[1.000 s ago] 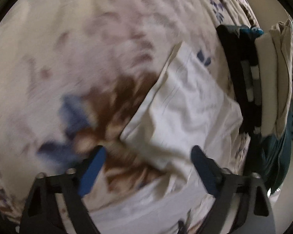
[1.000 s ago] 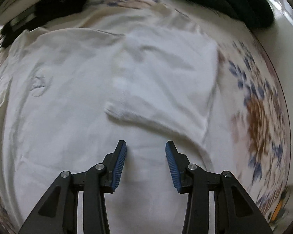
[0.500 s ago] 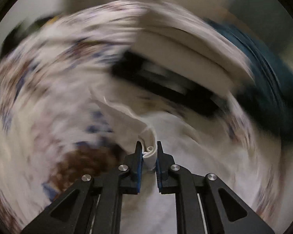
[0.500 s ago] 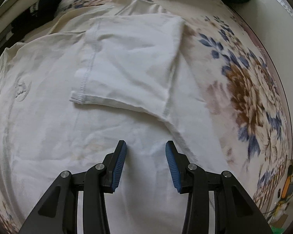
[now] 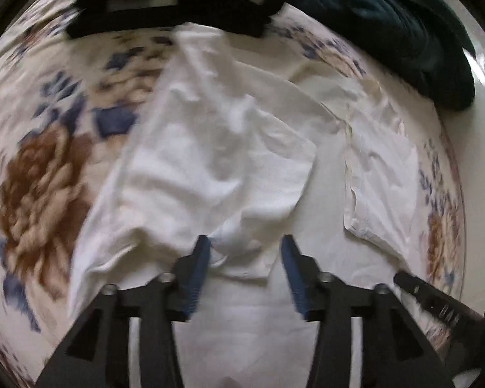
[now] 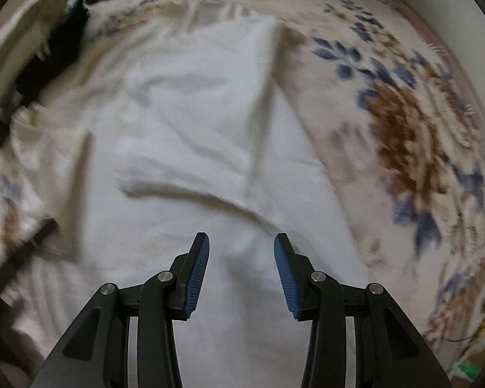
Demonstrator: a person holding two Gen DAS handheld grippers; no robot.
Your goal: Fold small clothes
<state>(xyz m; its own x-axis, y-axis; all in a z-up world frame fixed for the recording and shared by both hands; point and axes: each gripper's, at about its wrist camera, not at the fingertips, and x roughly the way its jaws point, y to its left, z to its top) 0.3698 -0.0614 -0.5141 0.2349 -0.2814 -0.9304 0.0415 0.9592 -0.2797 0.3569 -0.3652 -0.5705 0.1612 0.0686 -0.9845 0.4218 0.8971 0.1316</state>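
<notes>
A white T-shirt [image 5: 268,323] lies spread on a floral blanket [image 5: 42,177]. Its left sleeve [image 5: 216,168] is folded in over the body, and its right sleeve [image 5: 381,181] is folded in too. My left gripper [image 5: 244,252] is open and empty, its fingertips at the edge of the folded left sleeve. In the right wrist view the shirt [image 6: 210,274] fills the middle, with the folded right sleeve [image 6: 197,135] ahead. My right gripper [image 6: 241,249] is open and empty just above the shirt body.
A stack of folded dark and cream clothes [image 5: 165,3] sits at the far edge of the blanket, beside a dark teal garment [image 5: 394,29]. The other gripper's black tip [image 5: 436,300] shows at the lower right. The blanket [image 6: 404,123] extends to the right.
My left gripper, shut on the left sleeve half a second ago, has carried it over the shirt body and let go; it is open now. The right gripper shifted slightly and stayed open.
</notes>
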